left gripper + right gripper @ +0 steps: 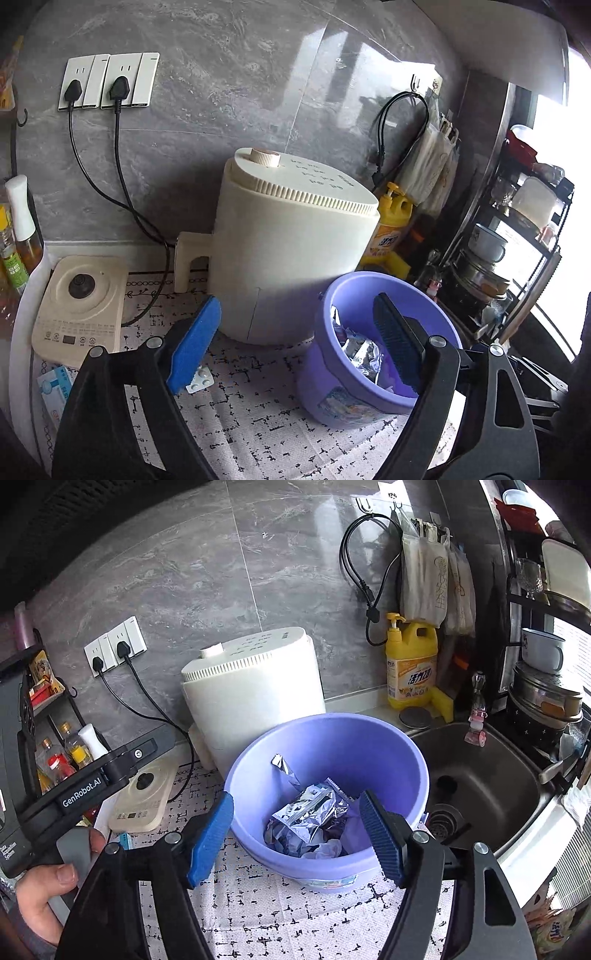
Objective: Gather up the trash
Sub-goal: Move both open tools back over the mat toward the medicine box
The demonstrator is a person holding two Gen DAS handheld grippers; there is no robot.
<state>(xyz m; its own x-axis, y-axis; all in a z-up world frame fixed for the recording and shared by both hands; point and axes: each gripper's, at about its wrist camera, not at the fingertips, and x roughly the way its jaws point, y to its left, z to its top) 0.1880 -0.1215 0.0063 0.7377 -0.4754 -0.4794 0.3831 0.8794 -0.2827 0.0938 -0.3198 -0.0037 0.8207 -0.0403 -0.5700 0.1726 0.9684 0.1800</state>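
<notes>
Both tongs gape wide, holding nothing: left gripper [297,343] with one blue ribbed pad [393,341] over purple bin's rim, right gripper [295,838] straddling bin's near rim. Round purple plastic bin [325,738] stands on speckled white woven mat [295,915], mid-counter. Crinkled silver foil wrapper [310,808] and crumpled white scraps lie inside. Blister pill strip [199,380] lies on mat left of bin. Cream ribbed-lid appliance [291,240] just behind bin; yellow detergent bottle [410,664] far right; steel sink [487,775] right.
</notes>
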